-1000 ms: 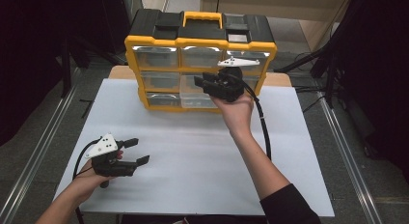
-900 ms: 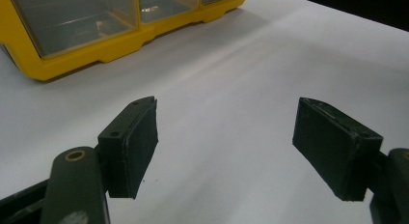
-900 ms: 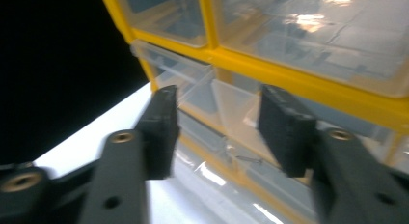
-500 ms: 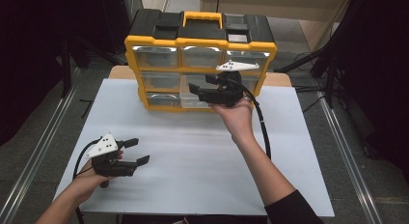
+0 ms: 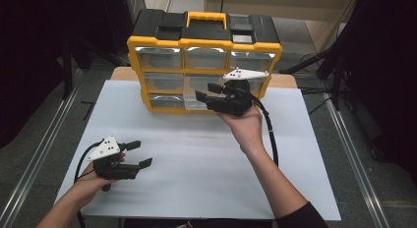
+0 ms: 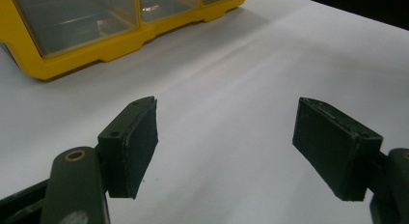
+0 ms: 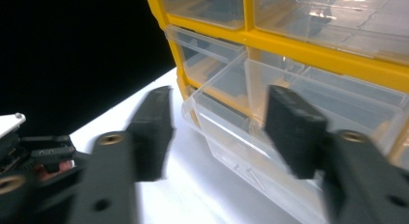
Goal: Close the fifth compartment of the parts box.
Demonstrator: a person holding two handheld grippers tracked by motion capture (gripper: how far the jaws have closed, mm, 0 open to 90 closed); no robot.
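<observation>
Clear drawer (image 7: 251, 137) sat pulled partway out of the bottom row of the yellow organizer (image 5: 204, 43), which stood at the far edge of the white counter (image 5: 196, 164). Right gripper (image 5: 209, 93) was held level at the organizer's front, pointing at that row; in the right gripper view its jaws stood either side of the drawer's corner, apart from it, having just been closing, gripping nothing. Left gripper (image 5: 137, 154) rested near the counter's front left, well apart from the organizer, jaws wide open and empty over bare counter.
</observation>
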